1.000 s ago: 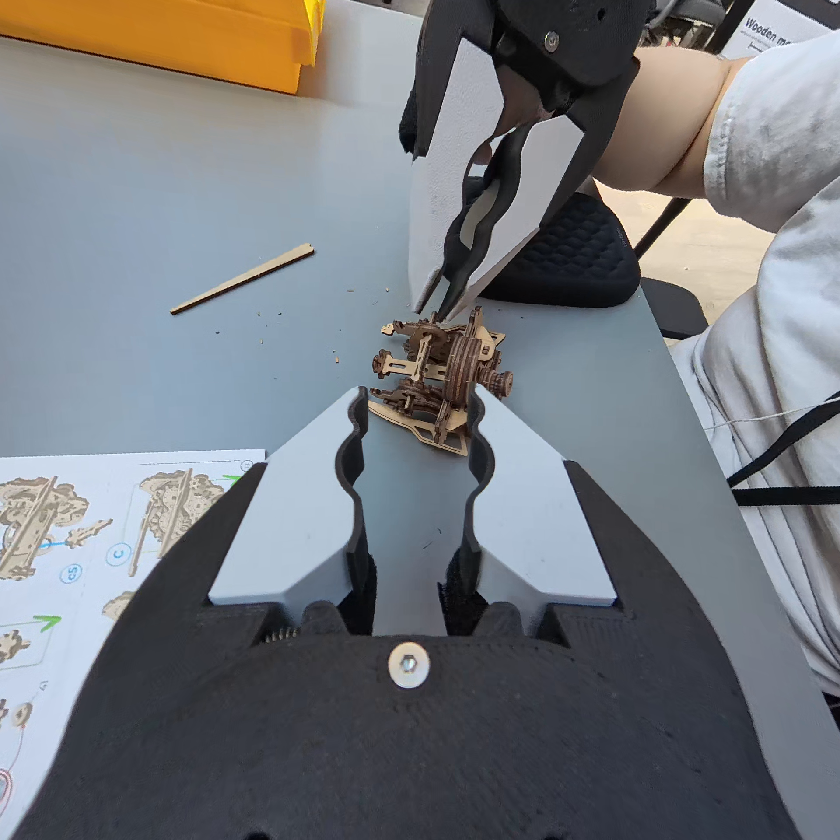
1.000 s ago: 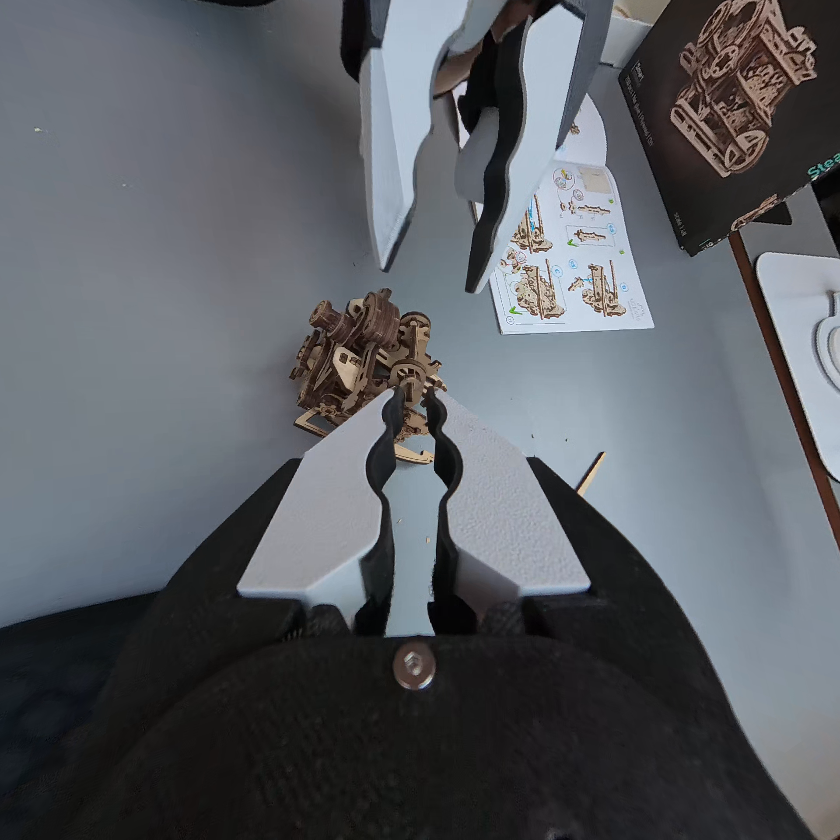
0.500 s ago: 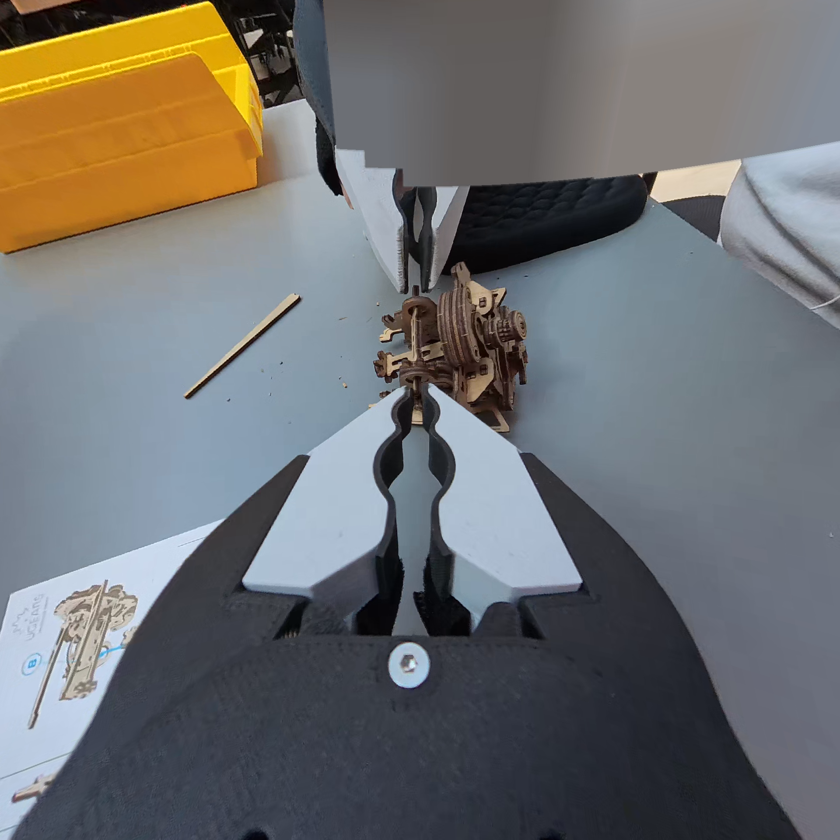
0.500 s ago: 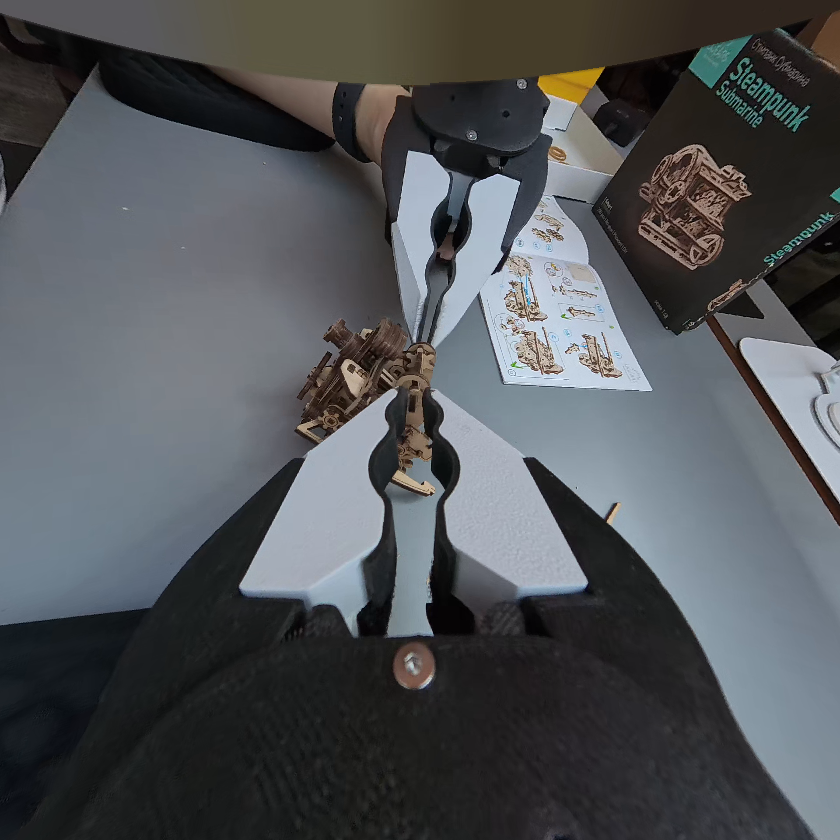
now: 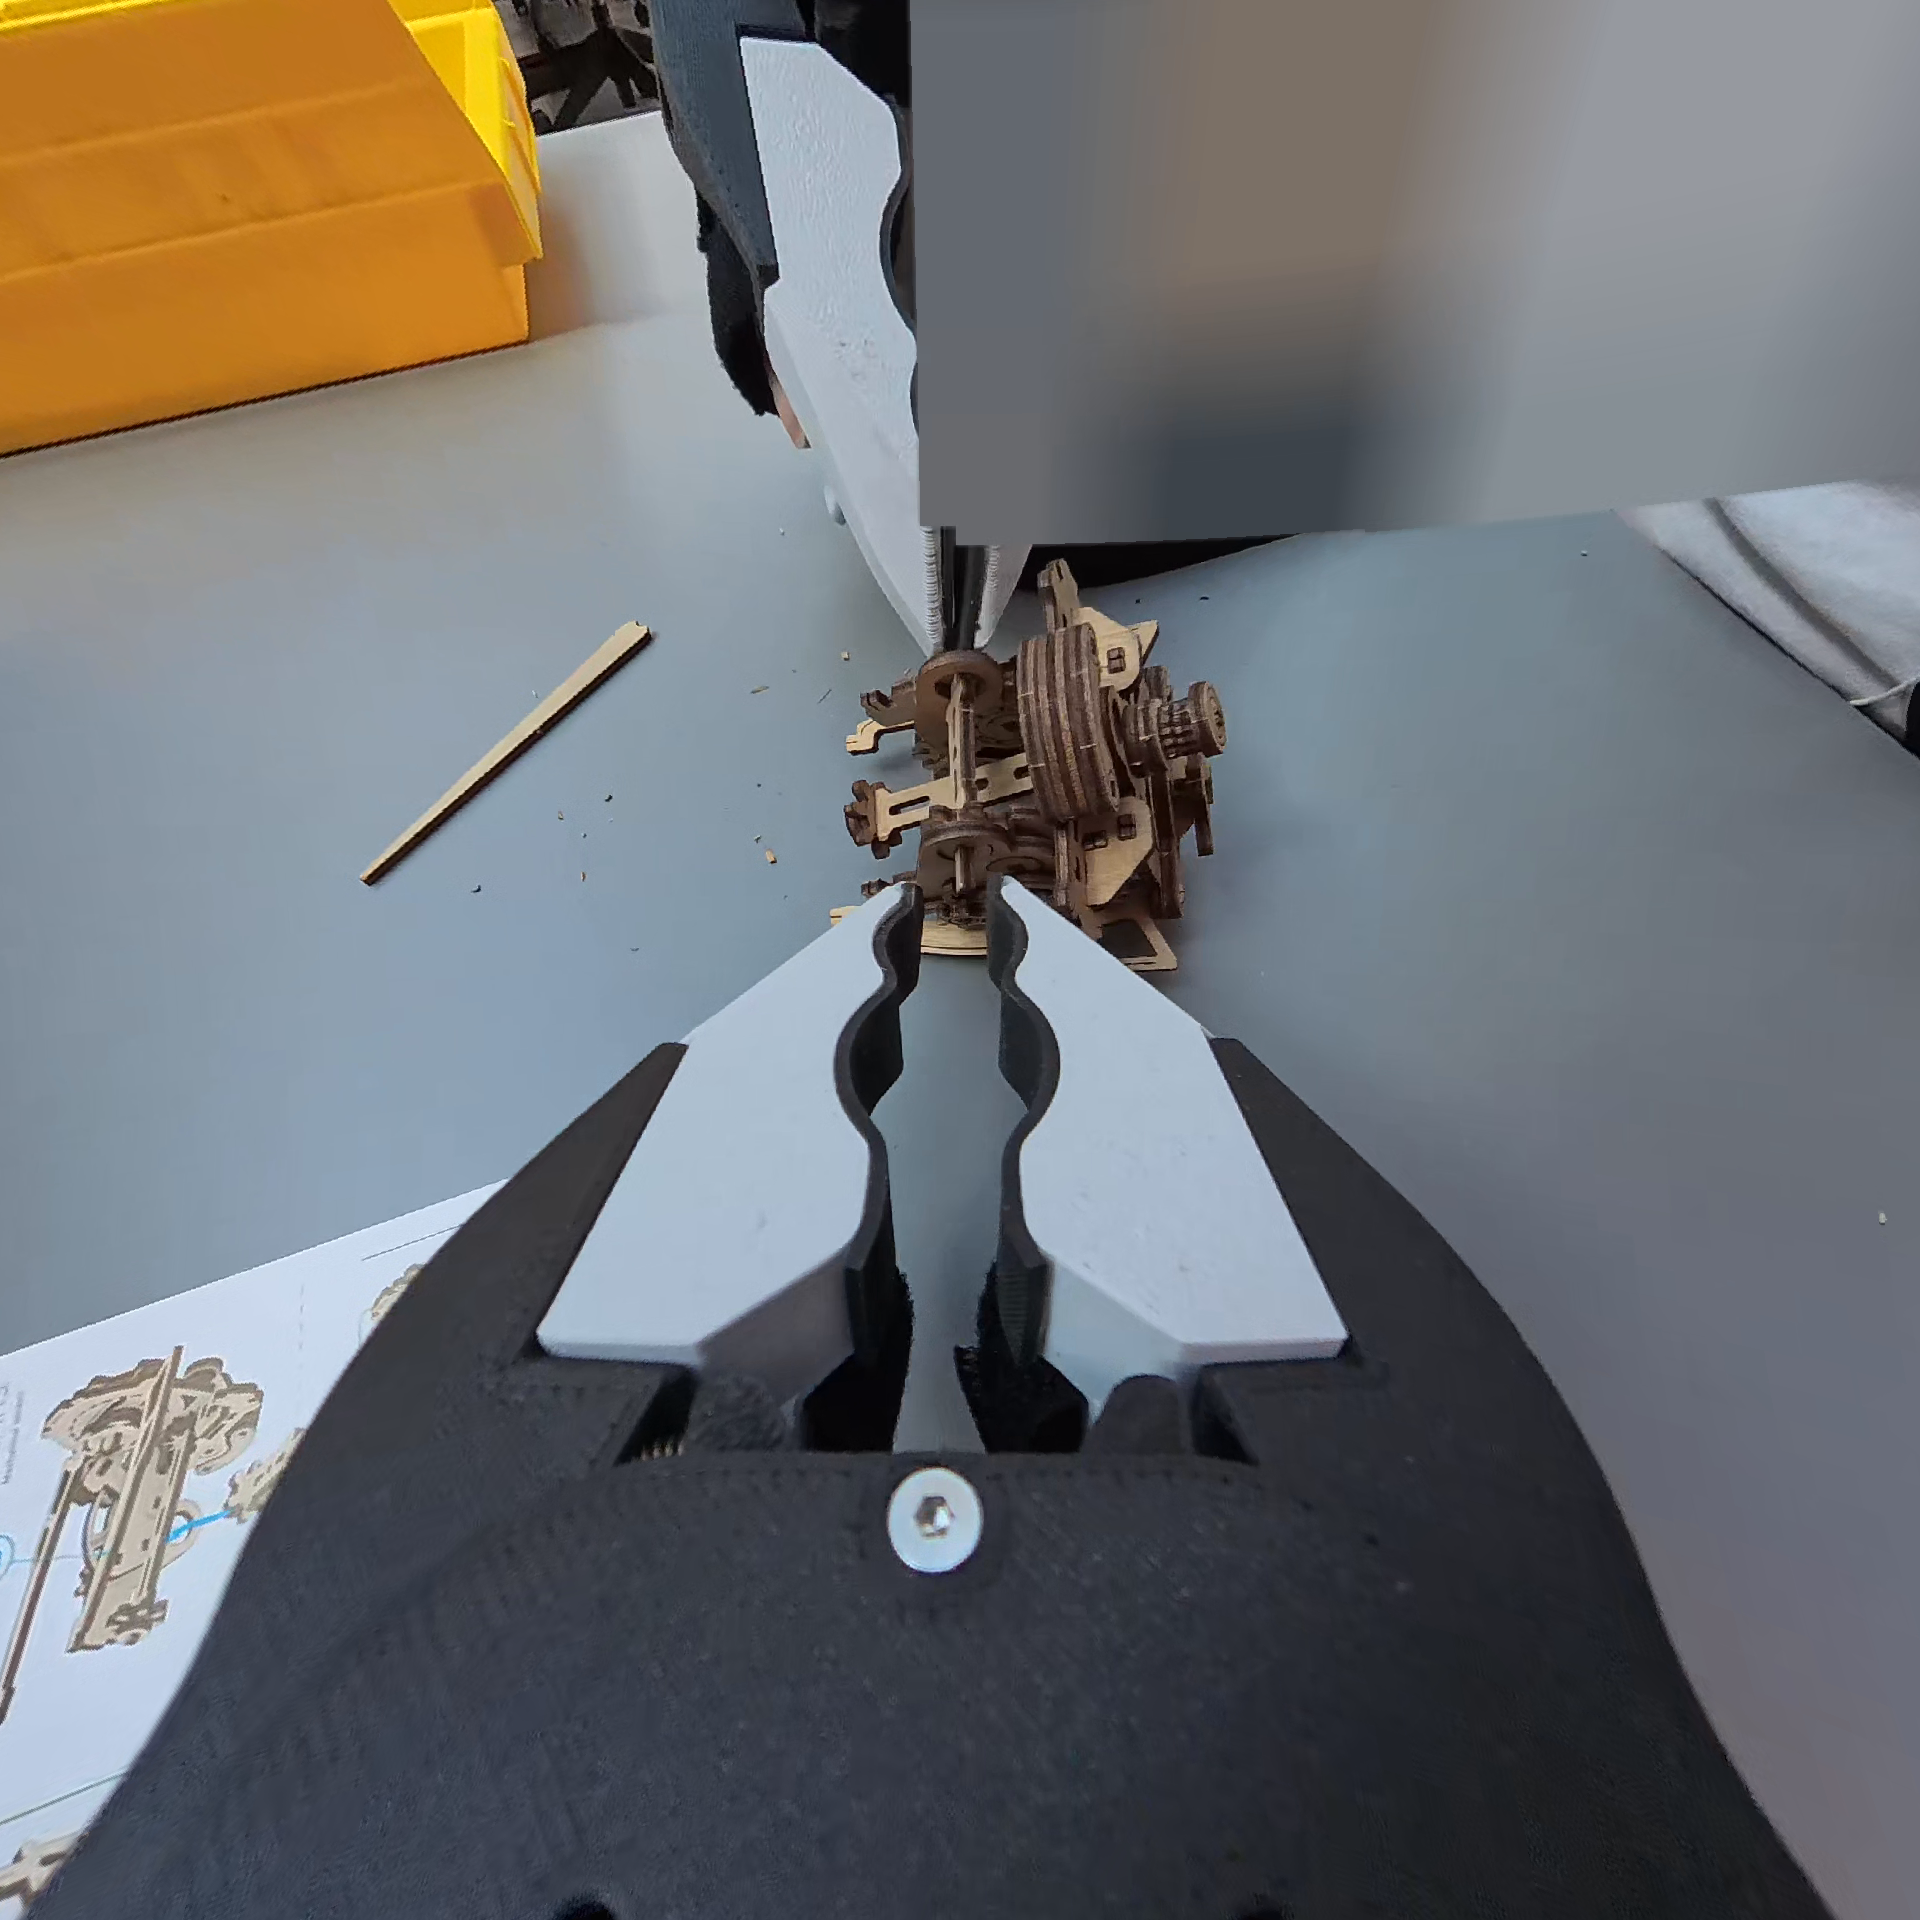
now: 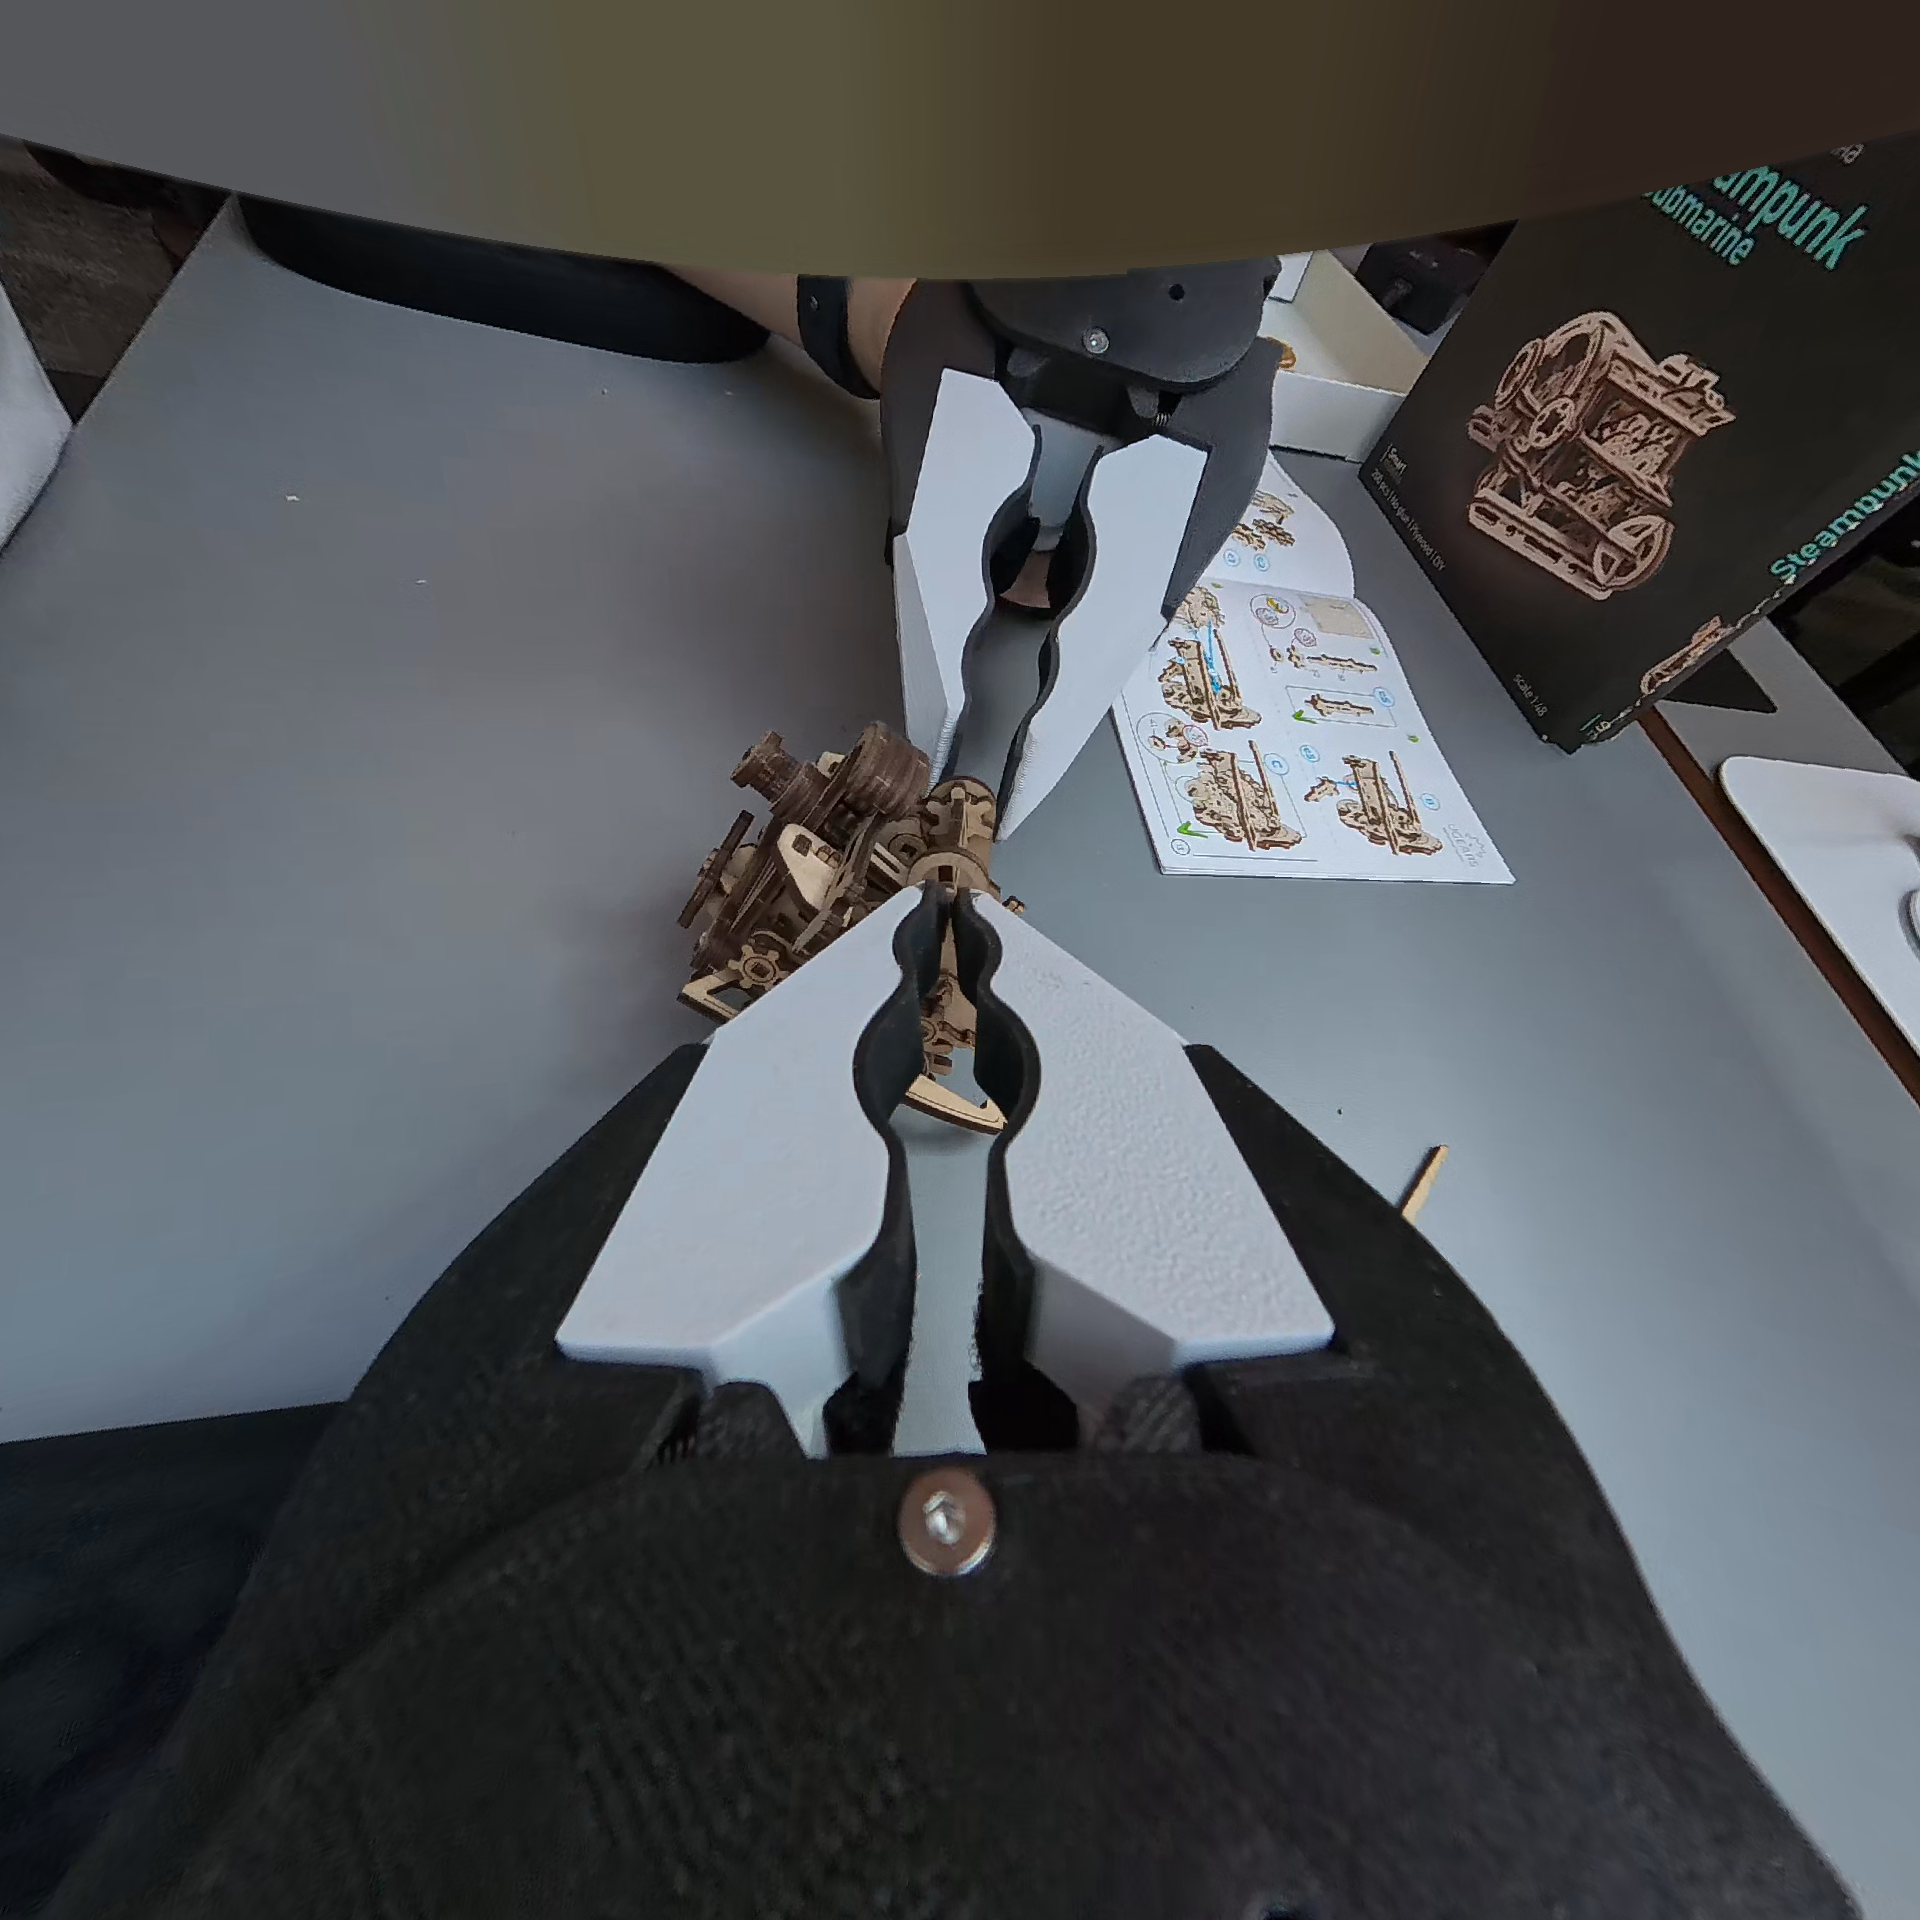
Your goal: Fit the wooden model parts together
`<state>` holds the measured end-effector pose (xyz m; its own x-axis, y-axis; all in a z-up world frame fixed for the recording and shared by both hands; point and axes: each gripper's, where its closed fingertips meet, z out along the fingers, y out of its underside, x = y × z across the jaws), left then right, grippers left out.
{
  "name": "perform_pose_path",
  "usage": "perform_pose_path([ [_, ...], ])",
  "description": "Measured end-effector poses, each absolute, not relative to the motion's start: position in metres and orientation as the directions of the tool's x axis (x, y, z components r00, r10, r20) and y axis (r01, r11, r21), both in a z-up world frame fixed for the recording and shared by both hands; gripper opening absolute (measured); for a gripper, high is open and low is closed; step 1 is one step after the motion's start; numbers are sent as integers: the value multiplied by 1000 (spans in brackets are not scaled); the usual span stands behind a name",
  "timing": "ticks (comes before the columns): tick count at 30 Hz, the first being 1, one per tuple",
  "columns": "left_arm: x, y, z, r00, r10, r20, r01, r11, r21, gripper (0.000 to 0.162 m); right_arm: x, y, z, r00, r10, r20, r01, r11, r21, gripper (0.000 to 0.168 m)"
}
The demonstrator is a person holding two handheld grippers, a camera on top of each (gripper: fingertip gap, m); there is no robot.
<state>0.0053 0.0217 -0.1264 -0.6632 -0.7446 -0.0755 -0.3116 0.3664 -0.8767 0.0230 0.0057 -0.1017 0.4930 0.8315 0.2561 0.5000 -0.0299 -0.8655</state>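
Wooden model [image 5: 1039, 790] between both tools | left tool [image 5: 954, 904] slightly parted, touching | right tool [image 6: 940, 904] pinching model

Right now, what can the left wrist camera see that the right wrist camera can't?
Only the left wrist view shows the yellow bin at the back of the table.

Only the right wrist view shows the dark model box standing behind the open pages, and a white tray at the table's edge.

Both show the wooden model on the grey table, the instruction booklet, a thin wooden stick, the left gripper and the right gripper, each with its tips at the model.
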Motion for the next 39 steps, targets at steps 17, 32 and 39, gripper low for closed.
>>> perform_pose_path([
  [17, -3, 16, -99, -605, -791, -96, -194, 264, -945, 0, 18, 3, -102, 449, 866, 219, 415, 15, -910, 5],
  [32, -7, 22, -95, -568, -816, -111, -201, 268, -942, 12, 18, 6, -112, 431, 854, 290, 492, 47, -869, 2],
  [39, -5, 22, -96, -554, -812, -183, -175, 328, -928, 2, 17, 6, -110, 435, 856, 279, 479, 42, -877, 2],
])
